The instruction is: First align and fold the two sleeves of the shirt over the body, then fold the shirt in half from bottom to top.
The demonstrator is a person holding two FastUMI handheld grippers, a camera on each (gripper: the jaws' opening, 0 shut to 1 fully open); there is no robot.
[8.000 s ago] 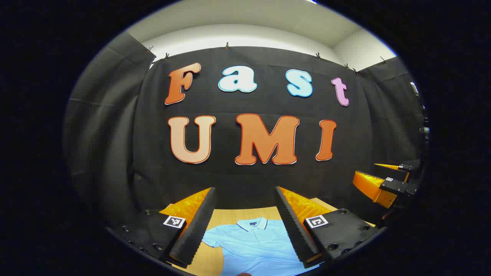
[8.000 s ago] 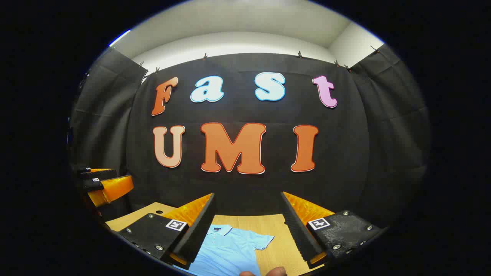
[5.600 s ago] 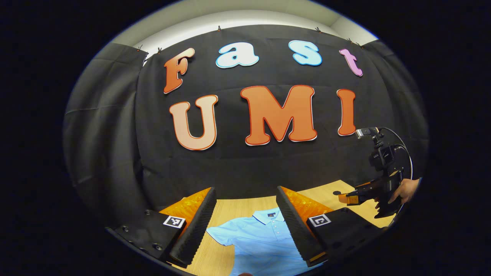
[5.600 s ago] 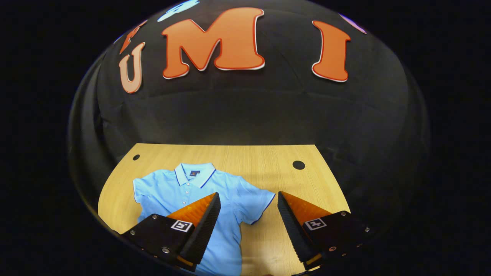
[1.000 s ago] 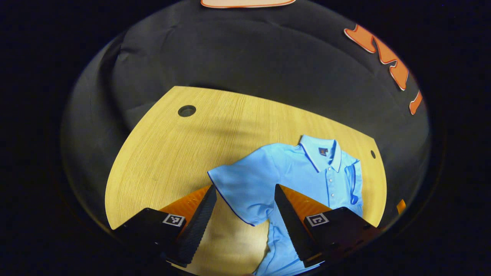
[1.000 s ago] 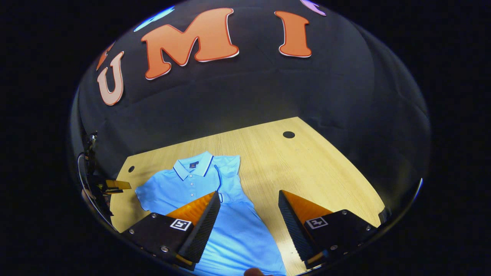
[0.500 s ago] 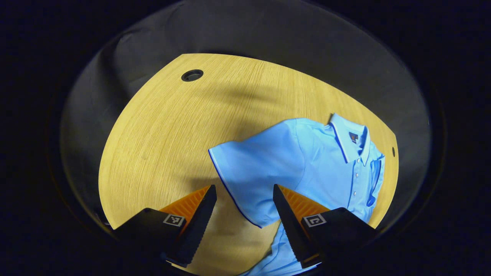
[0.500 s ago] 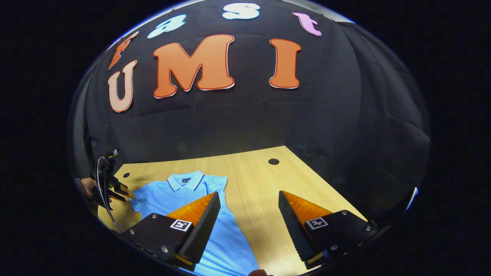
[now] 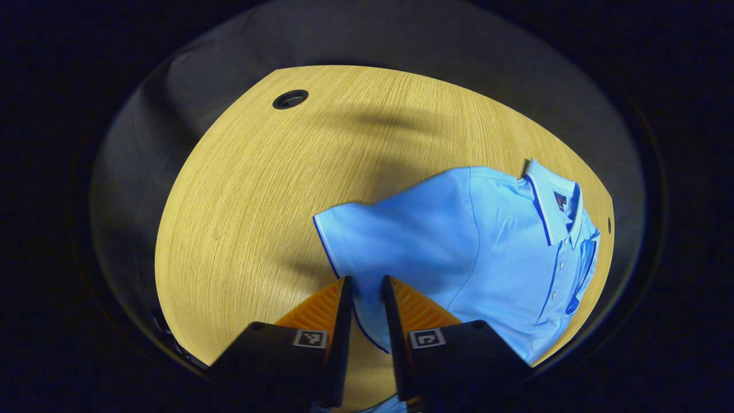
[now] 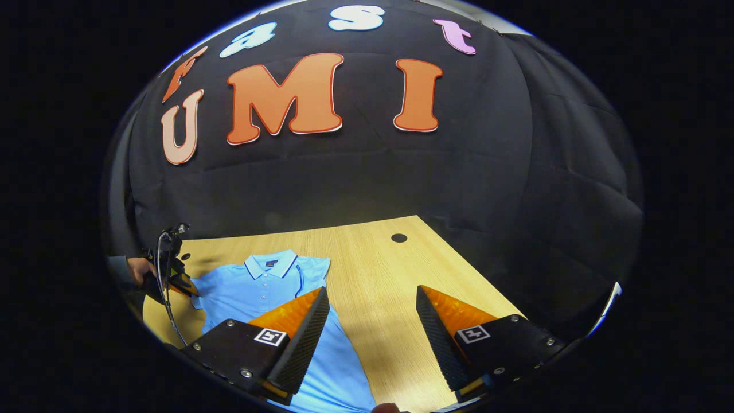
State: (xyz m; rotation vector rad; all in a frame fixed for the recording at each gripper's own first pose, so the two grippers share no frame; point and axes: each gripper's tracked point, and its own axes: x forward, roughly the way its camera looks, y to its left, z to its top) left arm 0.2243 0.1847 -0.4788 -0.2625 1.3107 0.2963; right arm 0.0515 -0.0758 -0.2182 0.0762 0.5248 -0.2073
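A light blue polo shirt [image 9: 487,241] lies flat on the wooden table [image 9: 258,172], collar toward the far side. Its left sleeve [image 9: 390,241] is spread out on the wood. My left gripper [image 9: 364,281] sits low at that sleeve's dark-trimmed hem, its fingers narrowed to a small gap with the hem edge between them, a slit of cloth and wood still showing. The other sleeve [image 9: 582,269] lies folded over the body. In the right gripper view the shirt [image 10: 252,292] is at lower left, and my right gripper [image 10: 371,295] hangs open above the table beside it, holding nothing.
A round cable hole [image 9: 289,98] sits near the table's far left corner, another hole [image 10: 398,237] near the far right. In the right gripper view, a hand [image 10: 137,268] holds the left gripper [image 10: 178,281] at the shirt's left sleeve. Black cloth walls close in behind the table.
My left gripper has dropped onto the left sleeve's hem and its fingers have narrowed from wide open to a small gap. My right gripper has stayed open above the table, drifting slightly.
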